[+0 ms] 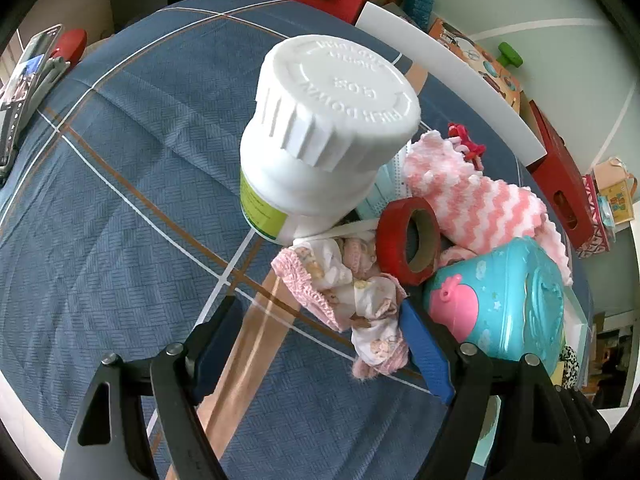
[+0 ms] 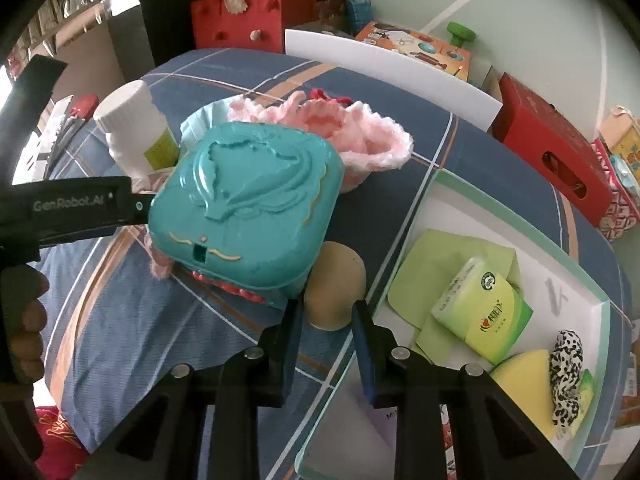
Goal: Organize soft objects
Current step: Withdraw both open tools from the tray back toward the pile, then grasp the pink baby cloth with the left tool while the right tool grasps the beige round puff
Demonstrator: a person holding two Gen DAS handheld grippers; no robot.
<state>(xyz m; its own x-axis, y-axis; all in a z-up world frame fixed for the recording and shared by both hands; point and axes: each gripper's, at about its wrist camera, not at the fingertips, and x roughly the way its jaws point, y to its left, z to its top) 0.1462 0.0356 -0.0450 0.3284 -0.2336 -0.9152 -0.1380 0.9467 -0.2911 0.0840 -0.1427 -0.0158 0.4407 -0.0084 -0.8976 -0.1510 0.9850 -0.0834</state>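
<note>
On the blue plaid bedsheet a beige egg-shaped sponge (image 2: 336, 276) sits beside the white tray (image 2: 472, 216). My right gripper (image 2: 327, 313) is shut on its lower end, a pad against each side. The tray holds a green cloth (image 2: 432, 264), a tissue pack (image 2: 484, 312), a yellow sponge (image 2: 524, 380) and a leopard scrunchie (image 2: 566, 364). My left gripper (image 1: 320, 348) is open over the sheet. A crumpled pink-and-white cloth (image 1: 348, 284) lies against its right finger. A pink-and-white knitted piece (image 1: 480, 196) lies farther back.
A teal plastic case (image 2: 248, 208), a white bottle (image 1: 320, 128) and a red tape roll (image 1: 396, 240) crowd the pile. A white board (image 2: 384, 68), a red bag (image 2: 248, 12) and a red box (image 2: 556, 156) line the far edge. A phone (image 1: 24, 84) lies at the left.
</note>
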